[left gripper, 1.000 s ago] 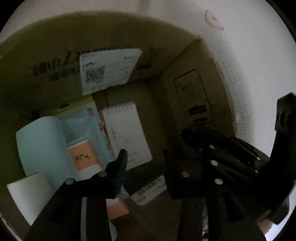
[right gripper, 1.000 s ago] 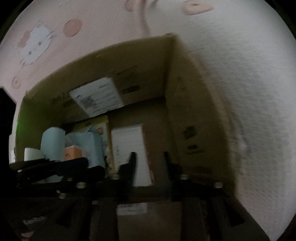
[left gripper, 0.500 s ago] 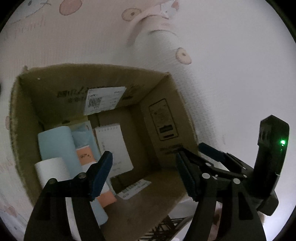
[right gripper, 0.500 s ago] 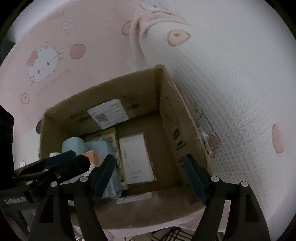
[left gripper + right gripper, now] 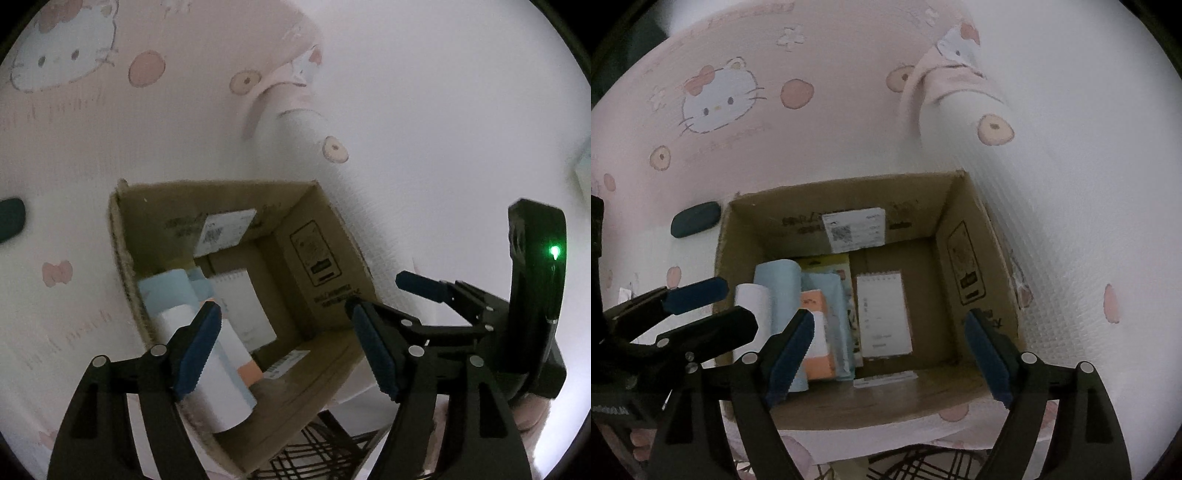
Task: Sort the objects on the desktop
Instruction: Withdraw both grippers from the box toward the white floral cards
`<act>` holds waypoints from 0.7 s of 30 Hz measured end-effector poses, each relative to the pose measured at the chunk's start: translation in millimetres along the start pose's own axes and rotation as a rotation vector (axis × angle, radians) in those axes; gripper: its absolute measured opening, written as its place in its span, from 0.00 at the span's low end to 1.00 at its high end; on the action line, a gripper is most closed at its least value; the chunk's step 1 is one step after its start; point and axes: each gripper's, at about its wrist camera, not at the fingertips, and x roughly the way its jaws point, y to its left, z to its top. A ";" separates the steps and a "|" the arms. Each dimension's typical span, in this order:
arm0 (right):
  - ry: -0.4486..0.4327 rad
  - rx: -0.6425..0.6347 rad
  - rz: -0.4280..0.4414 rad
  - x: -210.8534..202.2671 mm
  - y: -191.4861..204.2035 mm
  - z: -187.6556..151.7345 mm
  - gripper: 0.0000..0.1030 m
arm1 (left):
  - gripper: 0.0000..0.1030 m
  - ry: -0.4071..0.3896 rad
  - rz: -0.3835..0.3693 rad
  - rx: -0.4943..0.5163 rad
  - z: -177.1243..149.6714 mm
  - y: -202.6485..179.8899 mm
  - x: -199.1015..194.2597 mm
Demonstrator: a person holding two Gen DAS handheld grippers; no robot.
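An open cardboard box (image 5: 979, 258) stands on the pink Hello Kitty tablecloth; it also shows in the left wrist view (image 5: 325, 258). Inside lie a white spiral notepad (image 5: 884, 314), a light blue roll (image 5: 779, 291), a white roll (image 5: 753, 306), an orange and white packet (image 5: 816, 332) and a yellow packet (image 5: 823, 263). My right gripper (image 5: 886, 354) is open and empty above the box's near side. My left gripper (image 5: 284, 350) is open and empty above the box, left of the right one; it also appears in the right wrist view (image 5: 705, 306).
A dark oval case (image 5: 695, 219) lies on the cloth left of the box. A black wire rack (image 5: 923, 465) shows below the table's near edge. A cloth-covered post (image 5: 960, 99) rises behind the box, with a white wall to the right.
Both grippers have lifted up and back out of the box. Both have opened wide. The whole box now shows below them.
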 end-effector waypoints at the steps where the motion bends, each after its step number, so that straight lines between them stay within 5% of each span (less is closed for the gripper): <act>1: -0.004 -0.006 -0.001 -3.2 5.5 0.5 0.80 | 0.75 -0.012 0.003 0.014 -1.6 2.6 -6.0; 11: -0.034 -0.133 0.065 -2.2 95.2 5.6 0.81 | 0.75 -0.125 0.121 0.110 -35.6 58.1 -67.1; 21: -0.002 -0.346 0.246 29.1 236.5 14.2 0.81 | 0.75 -0.252 0.311 -0.003 -80.7 155.7 -156.3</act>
